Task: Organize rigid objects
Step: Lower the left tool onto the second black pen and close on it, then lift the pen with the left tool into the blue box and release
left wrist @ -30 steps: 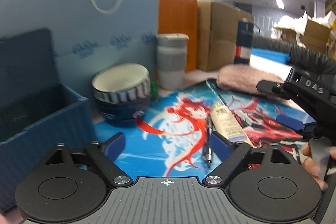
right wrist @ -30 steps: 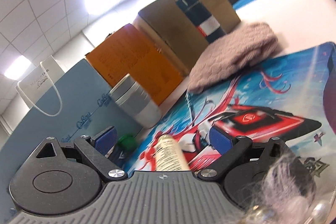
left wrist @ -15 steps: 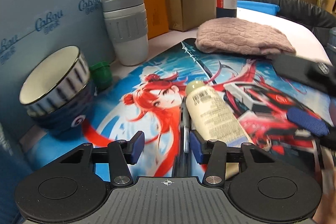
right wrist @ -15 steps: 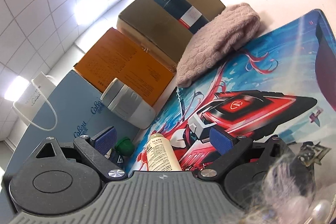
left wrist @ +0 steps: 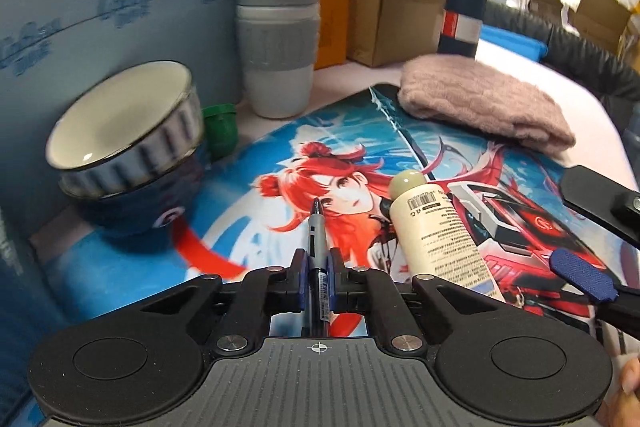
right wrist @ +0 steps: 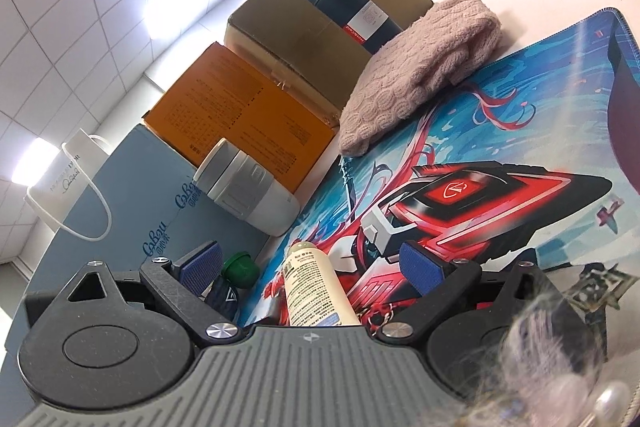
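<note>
The left gripper (left wrist: 319,281) is clamped tight on a pen (left wrist: 316,235), which sticks out ahead of the jaws over the printed mat (left wrist: 248,163). Just to its right lies a cream bottle (left wrist: 436,231); ahead and to the left stands a bowl (left wrist: 128,151). The right gripper (right wrist: 316,267) is spread wide with the bottle lying between its pads, not touched as far as the view shows. The likely trouble: the pen is thin and round, so a fast swing could let it pivot or slip out. Its tip could also knock the bowl or bottle when carried past.
</note>
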Tool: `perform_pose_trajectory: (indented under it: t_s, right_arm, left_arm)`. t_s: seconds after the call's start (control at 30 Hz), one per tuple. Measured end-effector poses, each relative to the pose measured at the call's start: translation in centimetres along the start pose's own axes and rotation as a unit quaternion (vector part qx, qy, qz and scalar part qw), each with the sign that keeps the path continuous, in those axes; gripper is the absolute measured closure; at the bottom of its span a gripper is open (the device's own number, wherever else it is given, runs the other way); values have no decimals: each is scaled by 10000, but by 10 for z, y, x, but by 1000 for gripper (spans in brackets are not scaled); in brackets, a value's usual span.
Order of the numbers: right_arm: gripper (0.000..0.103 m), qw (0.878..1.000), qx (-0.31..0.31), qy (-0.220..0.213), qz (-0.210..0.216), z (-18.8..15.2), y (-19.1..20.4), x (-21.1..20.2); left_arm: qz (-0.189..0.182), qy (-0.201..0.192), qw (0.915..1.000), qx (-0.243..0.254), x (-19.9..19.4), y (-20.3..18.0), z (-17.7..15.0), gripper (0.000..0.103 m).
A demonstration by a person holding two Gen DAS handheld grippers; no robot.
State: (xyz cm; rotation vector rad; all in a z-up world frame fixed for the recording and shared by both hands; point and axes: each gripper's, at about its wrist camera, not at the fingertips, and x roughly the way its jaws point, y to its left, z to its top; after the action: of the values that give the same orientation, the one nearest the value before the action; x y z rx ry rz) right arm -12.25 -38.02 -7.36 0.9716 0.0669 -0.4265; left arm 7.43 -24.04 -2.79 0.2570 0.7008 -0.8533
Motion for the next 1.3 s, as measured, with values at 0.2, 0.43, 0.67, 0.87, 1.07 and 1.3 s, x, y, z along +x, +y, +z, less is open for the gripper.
perform_pose_trajectory:
  t_s: [0.2,0.43,0.67,0.87,1.07,1.3]
  right_arm:
    - [7,9997,-213,-88,38,-2,6,-2]
    - [7,9979,-643,-94,15,-7,24,-5]
    - [7,9952,-740,319,548,-24,64,-12]
    - [7,9875,-941,704,1047,-57,99,-10]
    - [7,9808,-1435,861,1002,-84,108,-3]
    - [8,9836,-1322,920,814,-85,98,2]
  left_arm:
    - [-229,-685,9971,-240,-63,14,-19,95]
    - [-233,-1807,9818,-537,-156,40,-42,95]
    - [1187,-2841,9490,-683,-225,96,-39,95]
    - [2212,-2244,9482,-402,-219,131,-36,95]
    - [2318,-1176,9651,-311,-192,161,-35,95]
    - [1903,-703,9788,-296,-164,164,-26,94]
